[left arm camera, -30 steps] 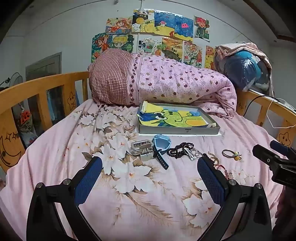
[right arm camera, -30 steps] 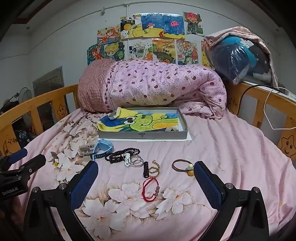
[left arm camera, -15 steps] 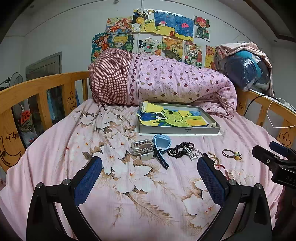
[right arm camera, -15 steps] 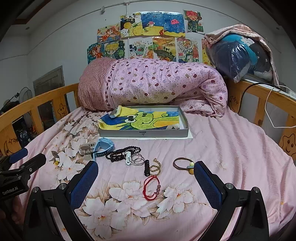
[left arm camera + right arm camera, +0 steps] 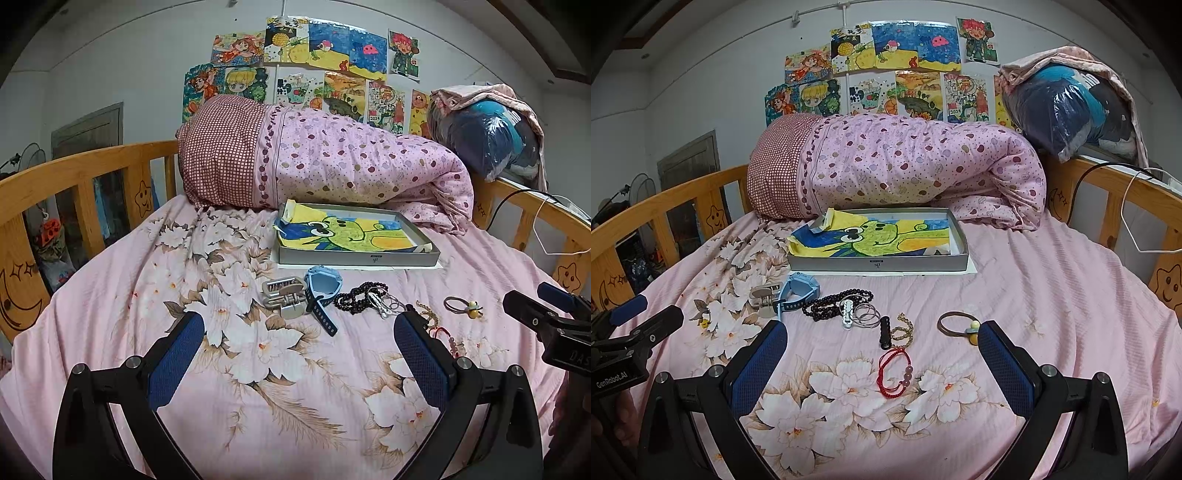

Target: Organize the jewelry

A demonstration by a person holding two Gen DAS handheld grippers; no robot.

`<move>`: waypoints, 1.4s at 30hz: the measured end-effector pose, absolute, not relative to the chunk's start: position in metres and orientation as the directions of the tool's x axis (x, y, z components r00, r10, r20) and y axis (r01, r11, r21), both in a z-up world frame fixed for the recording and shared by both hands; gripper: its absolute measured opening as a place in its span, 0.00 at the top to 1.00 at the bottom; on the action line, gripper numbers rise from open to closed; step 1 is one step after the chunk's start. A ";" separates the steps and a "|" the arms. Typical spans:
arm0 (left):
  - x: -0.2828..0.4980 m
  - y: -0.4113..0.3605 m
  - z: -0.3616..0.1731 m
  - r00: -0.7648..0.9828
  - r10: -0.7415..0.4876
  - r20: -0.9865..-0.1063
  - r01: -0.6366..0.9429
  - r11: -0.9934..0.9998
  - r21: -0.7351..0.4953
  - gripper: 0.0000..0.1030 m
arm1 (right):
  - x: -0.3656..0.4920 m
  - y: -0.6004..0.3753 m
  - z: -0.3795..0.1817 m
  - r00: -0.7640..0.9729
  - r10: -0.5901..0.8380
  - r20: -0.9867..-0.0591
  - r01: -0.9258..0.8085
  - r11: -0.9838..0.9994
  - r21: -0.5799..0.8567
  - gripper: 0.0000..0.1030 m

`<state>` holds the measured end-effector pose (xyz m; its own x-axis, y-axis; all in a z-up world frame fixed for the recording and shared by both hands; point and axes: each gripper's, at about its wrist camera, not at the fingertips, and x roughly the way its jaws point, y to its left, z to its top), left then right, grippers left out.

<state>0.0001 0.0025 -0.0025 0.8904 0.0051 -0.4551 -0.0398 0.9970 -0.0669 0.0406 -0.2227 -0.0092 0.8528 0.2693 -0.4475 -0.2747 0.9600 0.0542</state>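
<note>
Right gripper [image 5: 882,356] agape; red bracelet [image 5: 894,373] clear only here.

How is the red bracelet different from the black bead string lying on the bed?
The red bracelet is thin cord carrying a few pink beads; the black bead string is dark beads all along. The red bracelet lies nearest the right claw, the black bead string farther back, beside the blue watch. Both rest loose on the bedspread, outside the tray.

Soft cloth bedsheet [image 5: 1052,295], wooden rail [image 5: 1115,181], matt grey tray [image 5: 879,263].
</note>
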 end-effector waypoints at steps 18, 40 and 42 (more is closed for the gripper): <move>0.002 0.005 -0.006 0.889 0.006 -0.457 -0.042 0.997 -0.068 0.02 | 0.040 -0.223 -0.013 0.844 0.272 -0.462 -0.274 0.960 0.065 0.00; 0.001 0.000 -0.007 0.888 0.009 -0.459 -0.044 0.997 -0.066 0.02 | 0.041 -0.224 -0.012 0.842 0.274 -0.464 -0.275 0.959 0.066 0.00; 0.001 0.000 -0.007 0.889 0.009 -0.459 -0.044 0.997 -0.066 0.02 | 0.042 -0.224 -0.012 0.842 0.274 -0.464 -0.276 0.959 0.066 0.00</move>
